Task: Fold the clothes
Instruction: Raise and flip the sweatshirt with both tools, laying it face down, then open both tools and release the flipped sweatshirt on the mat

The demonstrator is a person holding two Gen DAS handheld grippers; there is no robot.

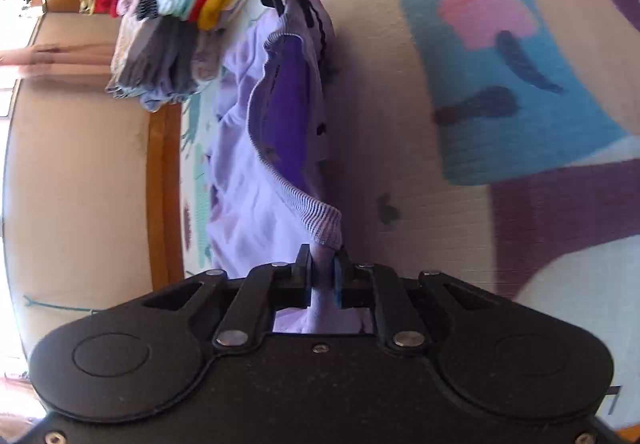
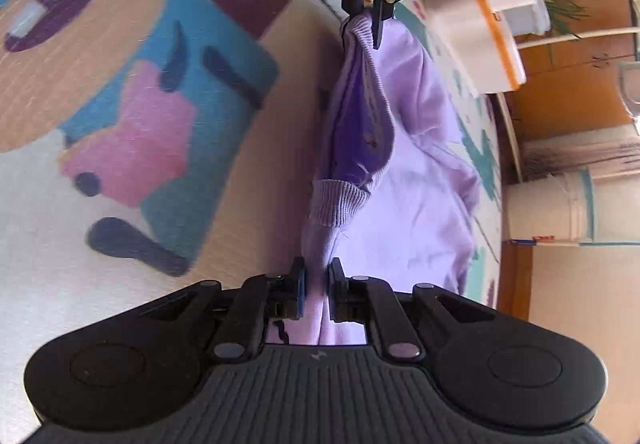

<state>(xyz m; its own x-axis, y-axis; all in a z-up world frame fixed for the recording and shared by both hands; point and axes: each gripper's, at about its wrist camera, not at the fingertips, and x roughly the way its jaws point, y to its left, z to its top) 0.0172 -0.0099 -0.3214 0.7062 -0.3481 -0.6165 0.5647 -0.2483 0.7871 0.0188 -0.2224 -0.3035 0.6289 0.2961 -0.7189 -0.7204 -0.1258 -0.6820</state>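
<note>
Cartoon-patterned rug (image 1: 460, 204) lay beneath a lilac sweatshirt (image 1: 248, 204), its ribbed hem stretched between left tool (image 1: 322, 276) and right tool (image 2: 317, 284), both pinching it.

The lilac garment's (image 1: 240, 204) pinched edge vanishes between the left gripper's (image 1: 322, 276) jaws. Beyond it, the folded stack (image 1: 168, 12) runs off the top edge, blurred.

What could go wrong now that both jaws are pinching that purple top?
The left gripper and right gripper each hold only a small bunch near the ribbed hem of the lilac sweater, so a corner might slip out. The hem sags between them and the body is crumpled on the patterned rug, so a fold could trap wrinkles. The stack of folded clothes lies close and might get nudged.
</note>
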